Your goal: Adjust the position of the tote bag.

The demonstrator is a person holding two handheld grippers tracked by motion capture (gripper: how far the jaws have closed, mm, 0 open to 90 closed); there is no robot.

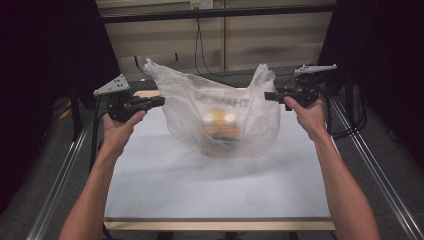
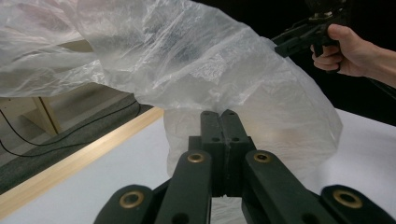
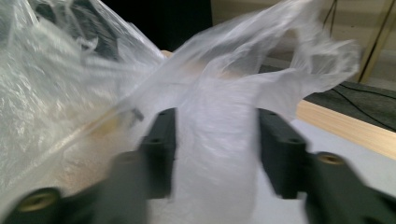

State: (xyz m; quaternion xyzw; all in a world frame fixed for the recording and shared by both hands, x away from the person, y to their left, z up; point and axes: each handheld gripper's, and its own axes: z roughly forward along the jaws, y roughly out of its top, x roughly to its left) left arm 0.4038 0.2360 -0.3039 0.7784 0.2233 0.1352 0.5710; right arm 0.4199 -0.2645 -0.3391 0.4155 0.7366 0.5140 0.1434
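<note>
On the white tabletop [image 1: 165,185] a thin see-through plastic bag [image 1: 220,112] is held up by its two handles, its bottom resting on the tabletop. Something orange and round [image 1: 220,122], perhaps food, can be seen through the bag, but it is too blurry to name. The left hand-held gripper [image 2: 223,122] is closed tight, with the bag's left handle draped just above it. The right hand-held gripper [image 3: 217,140] is partly open, with the other handle between its jaws but not pinched.
</note>
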